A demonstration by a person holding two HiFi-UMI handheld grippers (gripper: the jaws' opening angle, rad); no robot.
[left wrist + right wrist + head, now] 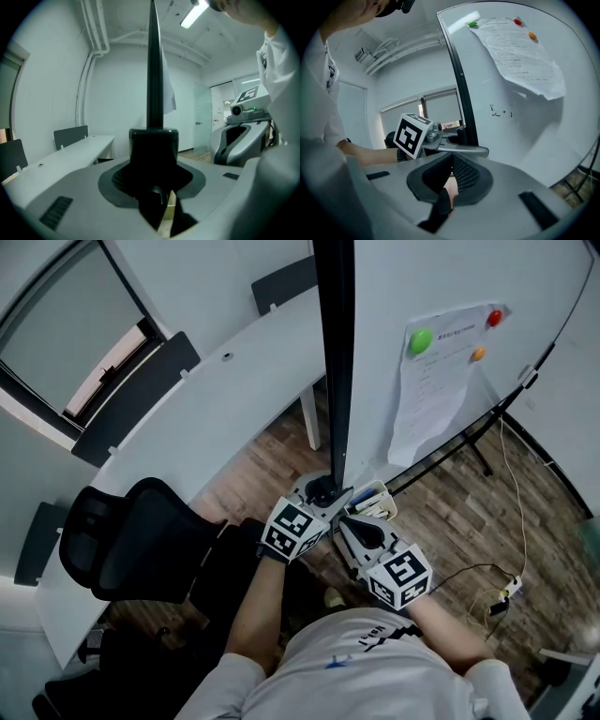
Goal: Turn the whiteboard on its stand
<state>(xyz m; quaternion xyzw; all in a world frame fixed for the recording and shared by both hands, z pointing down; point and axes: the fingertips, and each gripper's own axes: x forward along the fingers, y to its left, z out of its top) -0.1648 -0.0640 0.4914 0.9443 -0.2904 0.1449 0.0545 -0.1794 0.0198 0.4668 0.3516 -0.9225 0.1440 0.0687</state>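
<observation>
I see the whiteboard (525,296) nearly edge-on, its black frame edge (334,381) rising up the middle of the head view. A paper sheet (431,390) hangs on its face under green (420,340), red (494,317) and orange (478,353) magnets. My left gripper (326,491) is shut on the lower frame edge; in the left gripper view the black frame (154,70) stands clamped between the jaws (153,154). Just to its right my right gripper (349,514) has its jaws together with nothing in them (451,161), close beside the frame (459,79) and the left gripper (440,140).
A black office chair (131,540) stands close at the left. Behind it runs a long white desk (216,399). The stand's black legs (450,446) spread over the wooden floor at the right, where a cable and power strip (506,592) lie.
</observation>
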